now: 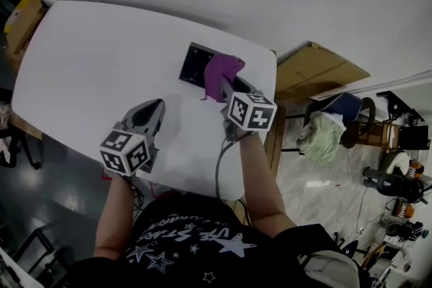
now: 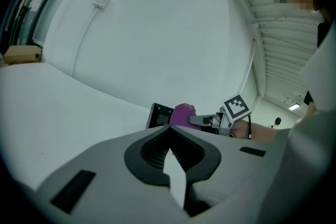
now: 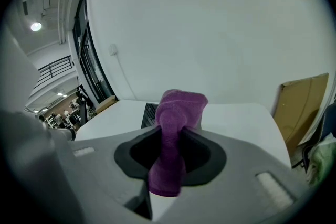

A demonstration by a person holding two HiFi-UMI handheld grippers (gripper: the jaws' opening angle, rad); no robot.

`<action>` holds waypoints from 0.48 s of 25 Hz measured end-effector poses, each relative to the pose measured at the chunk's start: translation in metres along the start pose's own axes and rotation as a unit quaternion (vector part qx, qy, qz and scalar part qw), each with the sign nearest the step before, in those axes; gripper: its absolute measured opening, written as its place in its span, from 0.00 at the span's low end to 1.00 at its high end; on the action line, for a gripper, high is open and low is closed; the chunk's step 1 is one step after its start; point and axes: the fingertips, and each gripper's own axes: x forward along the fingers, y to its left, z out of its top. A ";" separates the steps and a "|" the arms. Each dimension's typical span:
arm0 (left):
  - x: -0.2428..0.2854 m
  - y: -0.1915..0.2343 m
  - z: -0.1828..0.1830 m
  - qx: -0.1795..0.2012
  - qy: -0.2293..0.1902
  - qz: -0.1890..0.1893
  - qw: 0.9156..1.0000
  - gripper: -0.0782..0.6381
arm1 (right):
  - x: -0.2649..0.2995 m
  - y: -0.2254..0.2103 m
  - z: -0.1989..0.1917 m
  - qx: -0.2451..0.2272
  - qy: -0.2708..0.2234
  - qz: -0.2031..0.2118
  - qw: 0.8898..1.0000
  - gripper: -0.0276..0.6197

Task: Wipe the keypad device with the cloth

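A dark flat keypad device lies on the white table near its right end. My right gripper is shut on a purple cloth, which is bunched up and rests over the device's right part. In the right gripper view the purple cloth runs between the jaws, and a corner of the keypad device shows behind it. My left gripper is shut with nothing in it, lower left of the device. The left gripper view shows the keypad device and the purple cloth ahead.
A flat cardboard piece leans beside the table's right end. A chair with clothes stands further right. A cardboard box sits off the table's left end. The table's right edge is close to my right gripper.
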 end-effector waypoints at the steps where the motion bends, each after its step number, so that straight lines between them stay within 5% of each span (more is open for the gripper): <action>1: 0.001 -0.003 -0.001 -0.001 0.001 -0.001 1.000 0.12 | -0.004 -0.004 -0.001 0.002 0.000 -0.003 1.000 0.19; 12: -0.002 -0.023 -0.013 -0.008 0.000 -0.010 1.000 0.12 | -0.041 -0.028 -0.023 0.012 0.006 -0.030 0.999 0.19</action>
